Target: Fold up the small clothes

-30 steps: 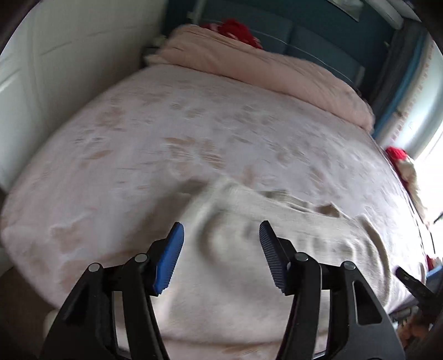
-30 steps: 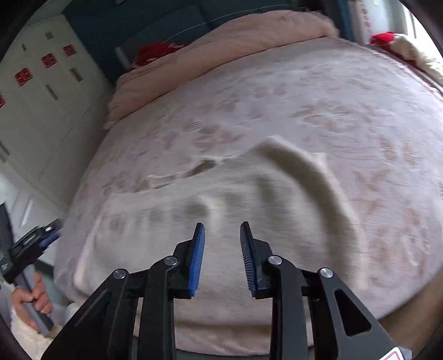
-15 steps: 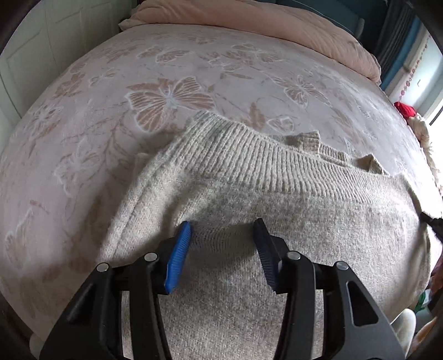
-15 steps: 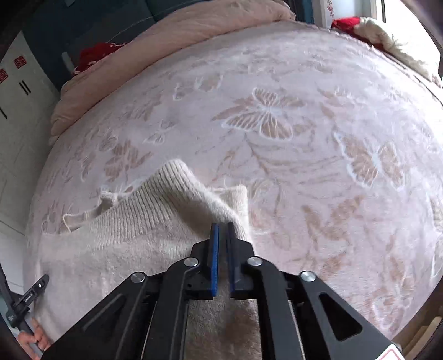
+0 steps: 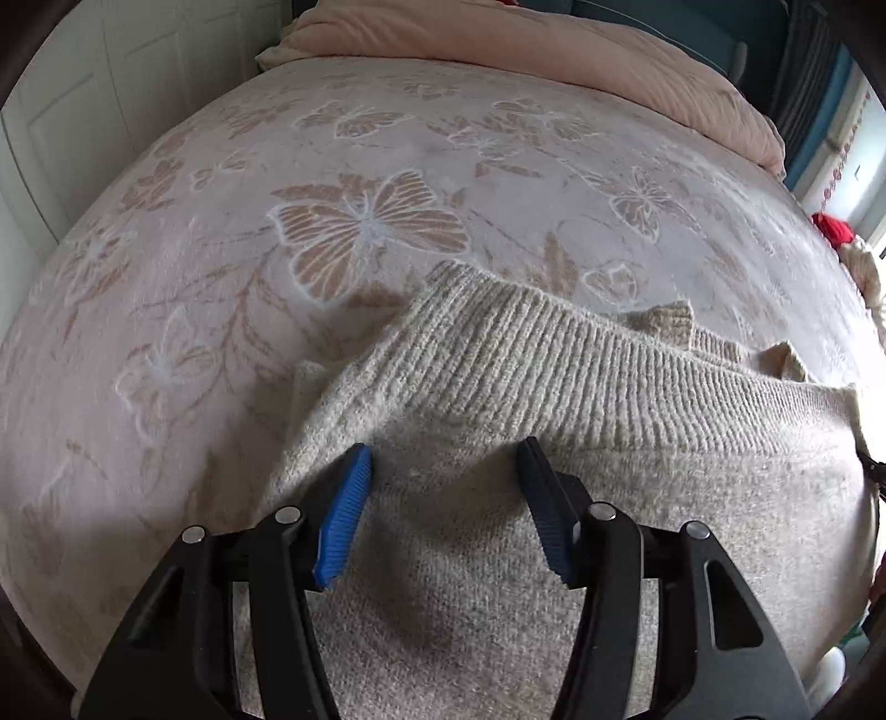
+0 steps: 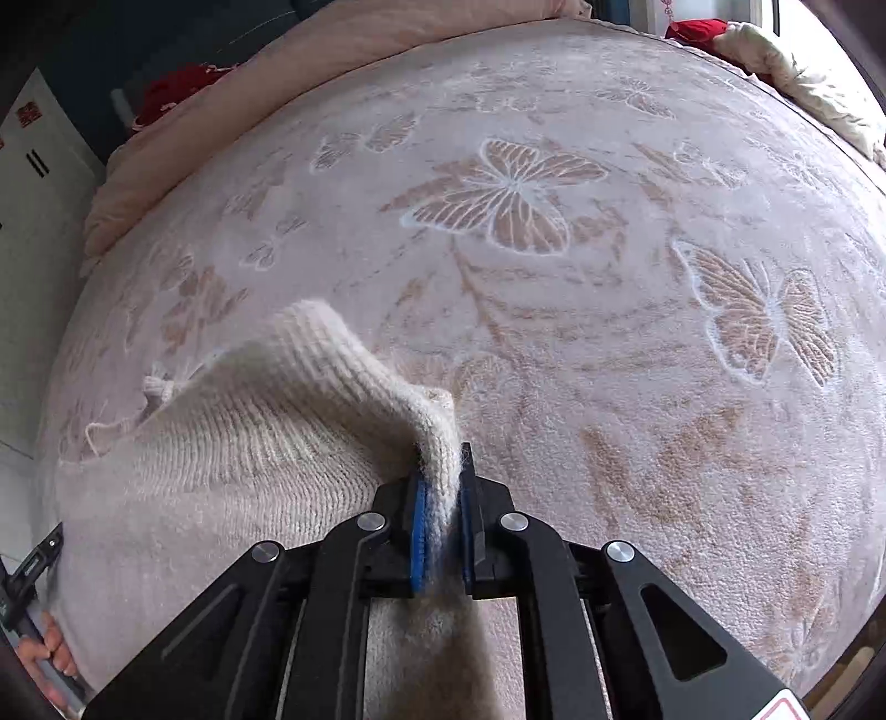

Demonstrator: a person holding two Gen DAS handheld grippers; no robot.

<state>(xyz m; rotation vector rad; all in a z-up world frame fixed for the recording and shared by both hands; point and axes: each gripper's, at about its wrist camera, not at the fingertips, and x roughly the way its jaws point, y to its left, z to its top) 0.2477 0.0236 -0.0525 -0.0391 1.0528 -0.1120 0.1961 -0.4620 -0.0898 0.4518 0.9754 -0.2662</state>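
Observation:
A beige knitted sweater [image 5: 609,376] lies on the bed, its ribbed hem folded over towards me. My left gripper [image 5: 443,451] hovers low over its left part; the jaws are opening, with knit under them and neither blue pad pressing on it. In the right wrist view the sweater [image 6: 249,443] rises to a peak at its right edge. My right gripper [image 6: 443,471] is closing and pinches that bunched edge between its pads. The left gripper [image 6: 33,559] and the hand [image 6: 55,648] holding it show at the left edge of that view.
The sweater lies on a pink bedspread [image 5: 360,221] with butterfly patterns. A rolled pink duvet [image 5: 554,44] lies along the far end of the bed. White cupboard doors [image 5: 111,83] stand at the left. A red item [image 5: 830,227] and pale cloth lie at the right side.
Both grippers came down close to the sweater. The right gripper slid to the sweater's right edge and closed on it, raising a fold. The left jaws narrowed, then widened again.

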